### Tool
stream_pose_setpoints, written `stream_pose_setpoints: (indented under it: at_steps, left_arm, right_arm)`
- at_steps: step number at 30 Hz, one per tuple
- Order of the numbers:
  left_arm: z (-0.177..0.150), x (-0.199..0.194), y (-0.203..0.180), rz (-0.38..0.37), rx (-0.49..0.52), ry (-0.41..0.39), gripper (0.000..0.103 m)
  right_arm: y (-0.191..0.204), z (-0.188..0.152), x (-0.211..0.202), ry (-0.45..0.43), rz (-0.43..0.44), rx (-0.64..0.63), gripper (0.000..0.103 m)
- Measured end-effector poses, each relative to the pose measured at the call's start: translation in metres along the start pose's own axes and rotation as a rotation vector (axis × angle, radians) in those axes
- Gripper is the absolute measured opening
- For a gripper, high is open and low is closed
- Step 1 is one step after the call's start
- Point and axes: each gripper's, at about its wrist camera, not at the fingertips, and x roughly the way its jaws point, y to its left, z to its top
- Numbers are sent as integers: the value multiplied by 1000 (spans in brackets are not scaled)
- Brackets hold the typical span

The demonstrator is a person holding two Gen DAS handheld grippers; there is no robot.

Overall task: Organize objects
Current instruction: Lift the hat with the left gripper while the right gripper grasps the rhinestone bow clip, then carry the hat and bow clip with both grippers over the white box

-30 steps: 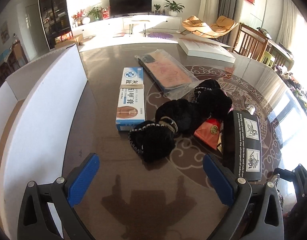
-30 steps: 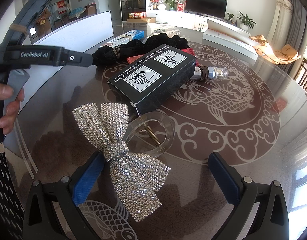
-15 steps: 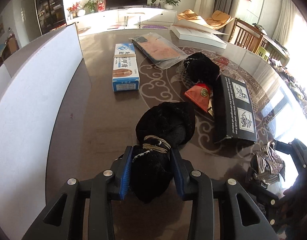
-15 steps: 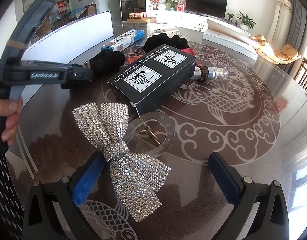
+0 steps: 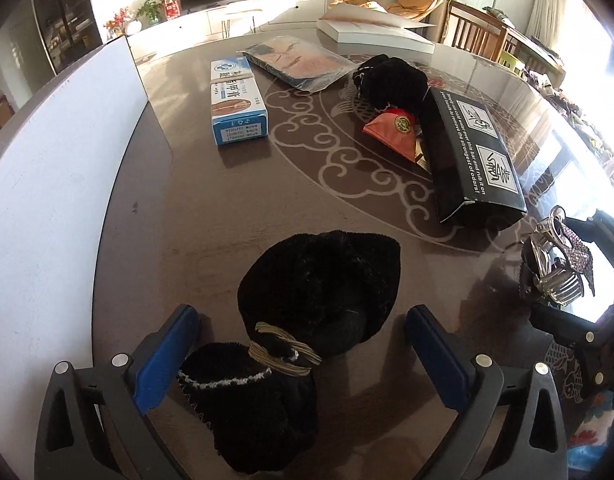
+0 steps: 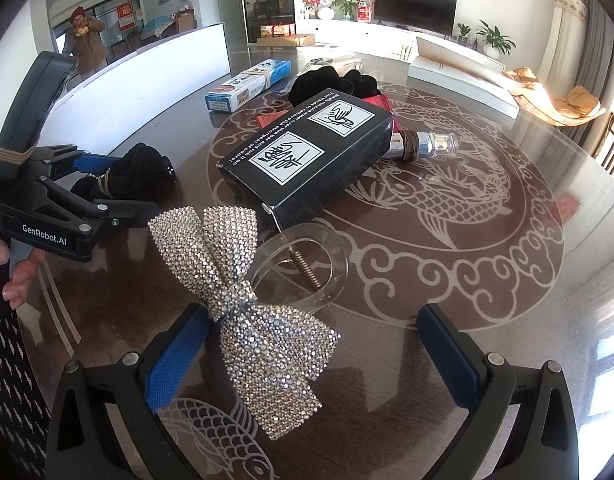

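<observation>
Lying on the dark round table (image 5: 235, 208), between the blue pads of the left gripper (image 5: 303, 356), is a black fuzzy bundle (image 5: 307, 308) tied with a tan cord (image 5: 285, 354). The jaws have just been opening and now stand wide, with the bundle between them but not squeezed. It looks soft, light and squashy, so the tied middle seems the best spot to pinch. The right gripper (image 6: 315, 352) is spread wide too, with a sparkly bow hair clip (image 6: 247, 292) lying between its pads. That clip looks hard, bumpy and breakable, so a gentle hold on the bow's middle seems safest.
</observation>
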Motion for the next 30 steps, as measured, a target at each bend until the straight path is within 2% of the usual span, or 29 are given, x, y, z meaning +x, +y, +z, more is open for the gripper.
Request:
stream_pose_setpoints:
  at_steps: [3, 4, 5, 6, 7, 8, 12, 14, 17, 19, 22, 26, 30]
  left_arm:
    - [-6, -5, 6, -19, 37, 13, 103]
    - [-8, -8, 8, -11, 32, -4, 89]
    - [-8, -14, 9, -10, 26, -34, 50]
    - [-9, -17, 9, -11, 19, -43, 33]
    - [-10, -20, 10, -4, 7, -40, 32]
    - [-12, -23, 10, -8, 1, -54, 32]
    - [-24, -42, 10, -7, -32, -110, 32]
    - [-23, -62, 18, -55, -104, -166, 32]
    - [-21, -104, 34, -90, -182, -255, 32]
    - [-21, -130, 52, -82, -220, -298, 32]
    - [-30, -160, 95, -15, -296, -311, 32]
    - [-53, -177, 173, 143, -435, -264, 32]
    - [-85, -177, 235, 289, -532, -177, 32]
  right_arm:
    - [-1, 14, 2, 42, 102, -2, 103]
    - [0, 19, 0, 35, 119, -13, 101]
    - [3, 24, -1, 32, 139, -31, 86]
    - [6, 27, 1, 61, 151, -50, 69]
    - [7, 29, 3, 91, 134, -57, 53]
    - [7, 29, 1, 92, 127, -54, 50]
    - [2, 26, -16, 96, 124, -14, 50]
    - [3, 30, -31, 69, 138, 11, 50]
    - [18, 48, -56, 2, 172, 12, 50]
    - [41, 70, -71, -46, 213, -12, 50]
    - [93, 107, -83, -107, 295, -74, 50]
    - [180, 154, -80, -153, 427, -161, 50]
    - [260, 183, -50, -113, 499, -229, 50]
